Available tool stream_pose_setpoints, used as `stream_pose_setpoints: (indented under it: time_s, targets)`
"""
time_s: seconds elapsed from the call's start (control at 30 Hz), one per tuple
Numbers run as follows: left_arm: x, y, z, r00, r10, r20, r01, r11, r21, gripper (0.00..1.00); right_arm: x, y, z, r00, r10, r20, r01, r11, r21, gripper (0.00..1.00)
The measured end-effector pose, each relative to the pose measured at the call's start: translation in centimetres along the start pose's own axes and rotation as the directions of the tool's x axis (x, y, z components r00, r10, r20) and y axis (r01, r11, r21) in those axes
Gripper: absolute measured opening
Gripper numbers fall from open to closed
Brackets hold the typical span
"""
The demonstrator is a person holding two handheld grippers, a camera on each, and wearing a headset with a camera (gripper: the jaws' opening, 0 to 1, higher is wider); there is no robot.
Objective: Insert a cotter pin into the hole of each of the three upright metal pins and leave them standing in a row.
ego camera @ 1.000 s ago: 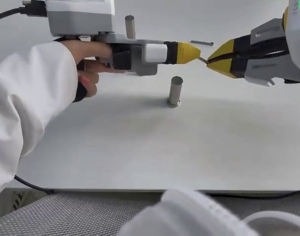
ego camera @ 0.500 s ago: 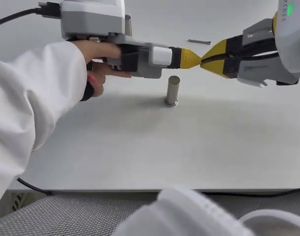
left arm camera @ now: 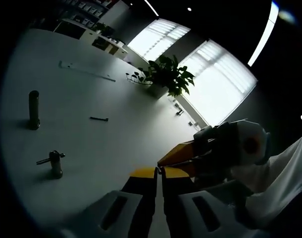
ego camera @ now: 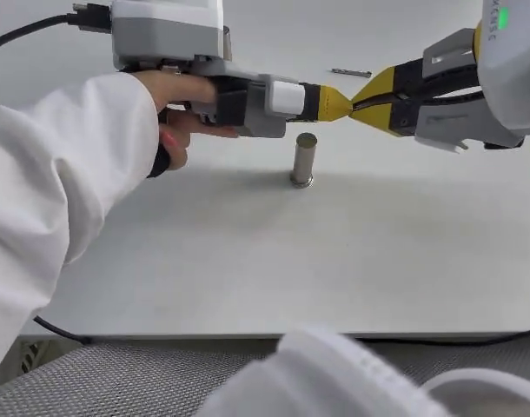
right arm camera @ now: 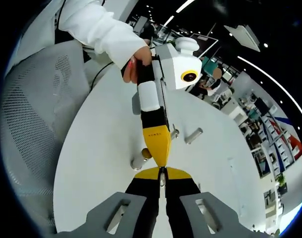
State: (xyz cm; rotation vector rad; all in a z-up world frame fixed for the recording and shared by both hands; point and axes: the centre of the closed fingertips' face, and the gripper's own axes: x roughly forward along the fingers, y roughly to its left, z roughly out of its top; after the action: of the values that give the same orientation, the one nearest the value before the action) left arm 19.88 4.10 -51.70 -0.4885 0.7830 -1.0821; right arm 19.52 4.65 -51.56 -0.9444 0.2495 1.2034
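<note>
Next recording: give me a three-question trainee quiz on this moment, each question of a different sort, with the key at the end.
1. True or false: the left hand-held gripper and the right hand-held gripper meet tip to tip.
2. In the left gripper view, the nearer upright pin: A stands bare; B holds a crosswise cotter pin; C lies on its side.
3. Fill in: the loose cotter pin lies flat on the white ____.

Key: 1 true; 2 B; 3 table.
</note>
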Motion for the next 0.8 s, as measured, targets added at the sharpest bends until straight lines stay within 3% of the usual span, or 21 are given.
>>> stream_pose_setpoints:
  time_s: [0.3, 0.53, 0.6, 0.63, 0.67, 0.8]
  targets:
    - [0.05, 0.02, 0.08, 1.0, -0.005, 0.004, 0.005, 0.999, -0.038, 0.01, -0.19, 0.0, -0.02, 1.0, -0.005, -0.005, 0.005, 1.0, -0.016, 0.0]
    - [0.06, -0.23, 0.11, 0.9999, 0.005, 0.014, -0.005, 1.0, 0.001, 0.0, -0.33, 0.04, -0.02, 1.0, -0.006, 0.001, 0.006, 1.0, -0.014, 0.0]
    - [0.09, -0.16, -0.3, 0.9998, 0.011, -0.014, -0.012, 0.995, -0.102, 0.0, -0.25, 0.25, -0.16, 1.0, 0.002, 0.0, -0.002, 1.0, -0.013, 0.0]
    - [0.12, 0.0, -0.27, 0.9999, 0.01, -0.014, -0.011, 0.994, -0.108, 0.0, -0.2, 0.33, -0.21, 1.0, 0.004, -0.001, -0.004, 1.0, -0.019, 0.0]
    - [0.13, 0.1, -0.11, 1.0, 0.009, -0.003, -0.009, 0.997, -0.081, 0.0, -0.18, 0.29, -0.21, 1.0, -0.001, -0.001, 0.001, 1.0, -0.026, 0.0]
    - [0.08, 0.02, -0.29, 0.9999, 0.014, -0.01, -0.014, 0.998, -0.065, 0.0, -0.17, 0.49, -0.18, 0.9999, 0.012, 0.007, -0.012, 0.999, -0.038, 0.0]
